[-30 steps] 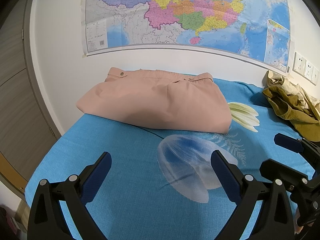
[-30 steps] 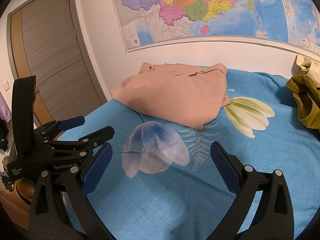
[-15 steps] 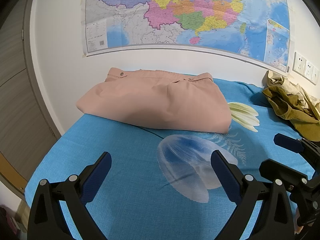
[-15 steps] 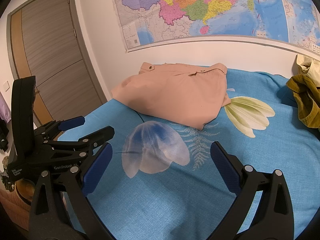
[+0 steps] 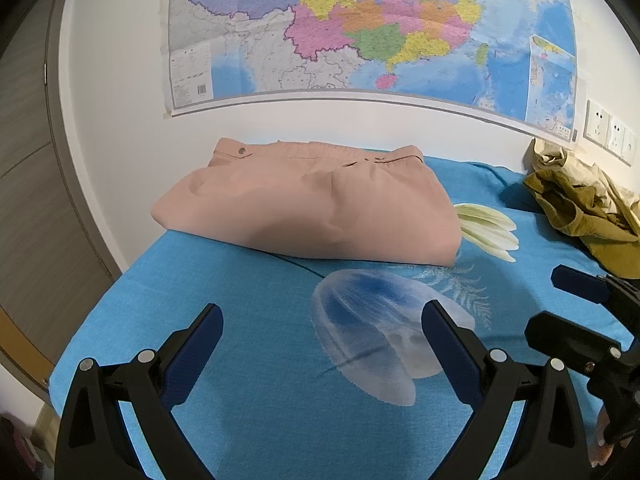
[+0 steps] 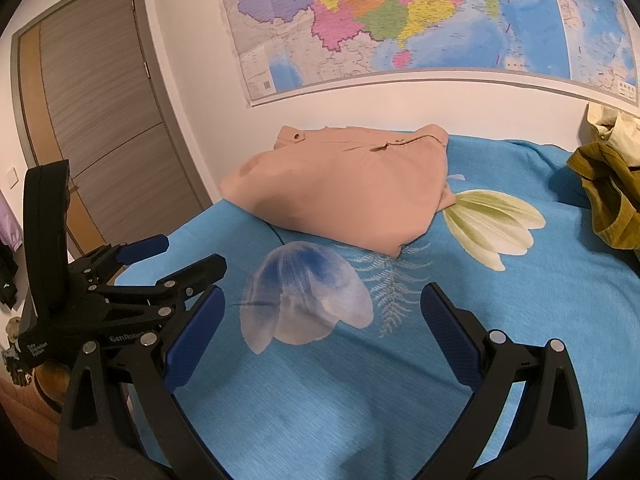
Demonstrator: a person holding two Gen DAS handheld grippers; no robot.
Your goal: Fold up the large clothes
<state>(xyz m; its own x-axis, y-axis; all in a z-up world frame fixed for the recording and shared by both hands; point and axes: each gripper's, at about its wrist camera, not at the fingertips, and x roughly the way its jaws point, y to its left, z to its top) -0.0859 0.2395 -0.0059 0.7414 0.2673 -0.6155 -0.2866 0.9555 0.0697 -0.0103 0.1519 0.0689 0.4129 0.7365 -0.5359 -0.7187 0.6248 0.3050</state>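
A pink garment point(image 5: 316, 208) lies folded in a neat rectangle at the far side of the bed, against the wall; it also shows in the right wrist view point(image 6: 344, 188). My left gripper point(image 5: 322, 320) is open and empty, held above the blue sheet well short of the garment. My right gripper point(image 6: 322, 308) is open and empty, also over the sheet in front of the garment. Each gripper shows in the other's view: the right gripper point(image 5: 560, 304) at the right edge, the left gripper point(image 6: 176, 256) at the left.
A crumpled olive and cream clothes pile point(image 5: 588, 208) lies at the far right of the bed point(image 5: 248, 360), also in the right wrist view point(image 6: 612, 196). A map point(image 5: 360, 28) hangs on the wall. A wooden door point(image 6: 92, 120) stands left of the bed's edge.
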